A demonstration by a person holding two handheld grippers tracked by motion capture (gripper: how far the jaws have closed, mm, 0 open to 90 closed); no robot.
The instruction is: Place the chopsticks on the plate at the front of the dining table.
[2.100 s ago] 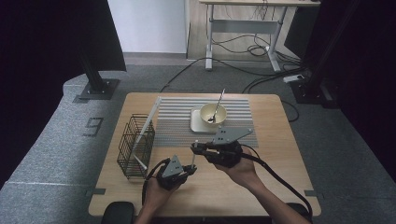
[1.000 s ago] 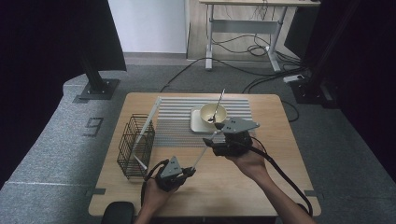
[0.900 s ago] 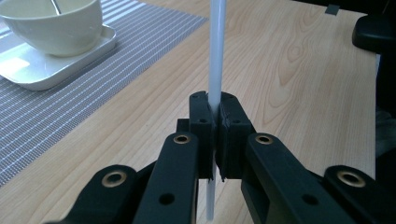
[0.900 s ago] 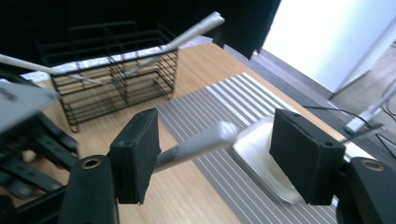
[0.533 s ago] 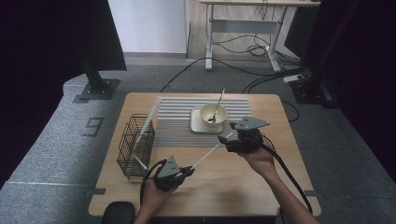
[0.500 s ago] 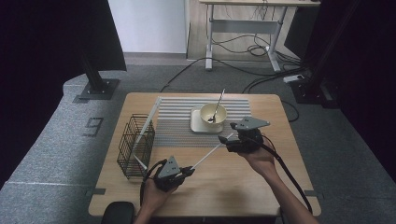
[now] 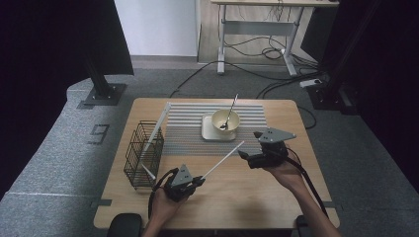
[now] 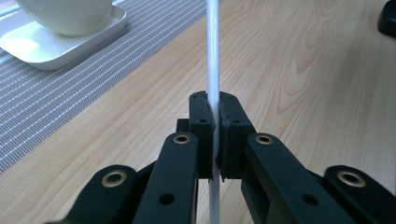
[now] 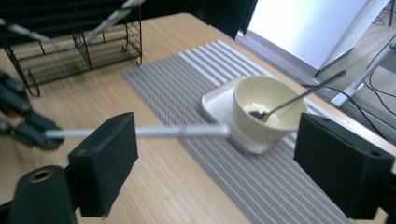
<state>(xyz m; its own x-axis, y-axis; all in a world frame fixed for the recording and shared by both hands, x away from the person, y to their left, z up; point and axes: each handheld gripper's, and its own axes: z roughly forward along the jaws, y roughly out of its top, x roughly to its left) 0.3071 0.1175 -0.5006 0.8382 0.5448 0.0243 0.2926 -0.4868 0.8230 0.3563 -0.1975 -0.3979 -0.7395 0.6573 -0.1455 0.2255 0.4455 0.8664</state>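
A long white stick (image 7: 222,159) slants up from my left gripper (image 7: 196,180), which is shut on its lower end near the table's front edge. In the left gripper view both pads (image 8: 204,122) press on the white stick (image 8: 212,65). My right gripper (image 7: 244,155) stands just right of the stick's free tip. Its jaws have just been opening and stand wide apart, touching nothing. In the right gripper view (image 9: 226,172) the stick (image 9: 177,131) lies across the picture beyond the jaws, its tip free.
A cream bowl (image 7: 226,120) with a metal spoon (image 7: 230,109) sits on a white square plate (image 7: 209,132) on the grey striped mat (image 7: 188,133). A black wire rack (image 7: 144,154) with more white sticks stands at the left.
My right gripper has opened, let go of the stick and drawn away to the right. The stick stays in the left gripper, which has not moved.
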